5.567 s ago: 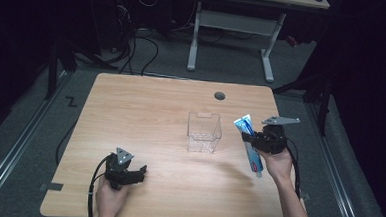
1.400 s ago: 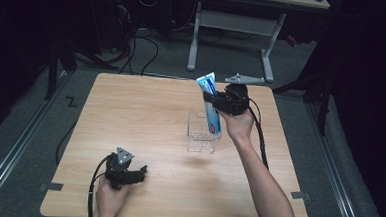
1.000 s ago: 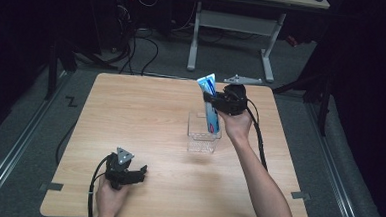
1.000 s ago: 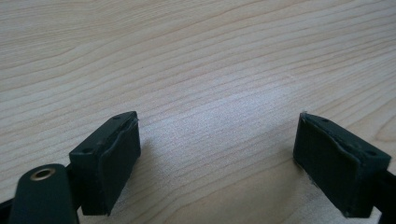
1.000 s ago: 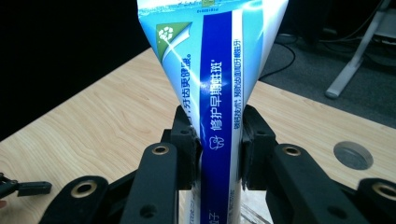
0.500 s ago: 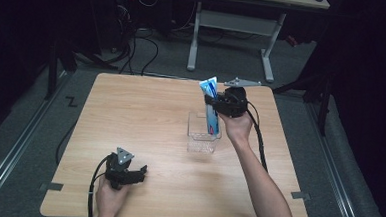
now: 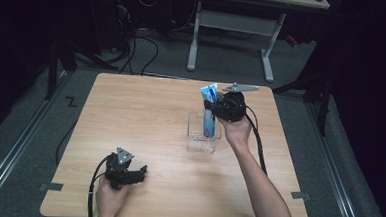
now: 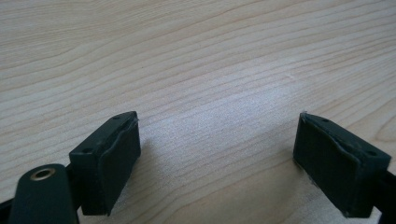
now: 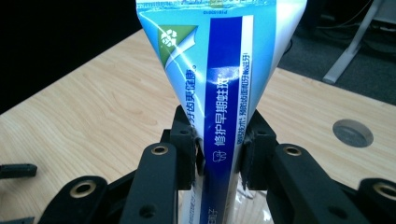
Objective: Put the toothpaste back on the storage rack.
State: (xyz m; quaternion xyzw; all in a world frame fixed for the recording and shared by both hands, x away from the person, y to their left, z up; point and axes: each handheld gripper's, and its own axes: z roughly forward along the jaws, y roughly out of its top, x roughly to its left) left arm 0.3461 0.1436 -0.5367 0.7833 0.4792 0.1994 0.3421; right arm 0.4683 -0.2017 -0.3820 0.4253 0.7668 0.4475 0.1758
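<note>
Over the far right part of the light wooden table [image 7: 146,111], the right gripper [image 7: 215,111] is pinching a blue-and-white toothpaste tube [image 7: 209,112], its two black jaws pressing on the tube's flat sides. The tube is standing nearly upright, its wide crimped end pointing up and its lower end reaching down into the small clear plastic box [image 7: 202,138] that is sitting on the table just in front of the person's right hand [image 7: 236,131]. Whether the tube's bottom is touching the box floor cannot be told. In the right gripper view, the tube [image 9: 219,84] is rising between the jaws, showing a dark blue stripe with white print and a green corner patch; a round grey cable port [image 9: 352,132] is lying in the tabletop beyond it.

Near the front left edge of the table, the left gripper [image 7: 138,175] is resting low in the person's left hand [image 7: 107,196], well apart from the box. In the left gripper view its jaws are standing spread wide over bare wood [image 8: 196,70], with nothing between them.
</note>
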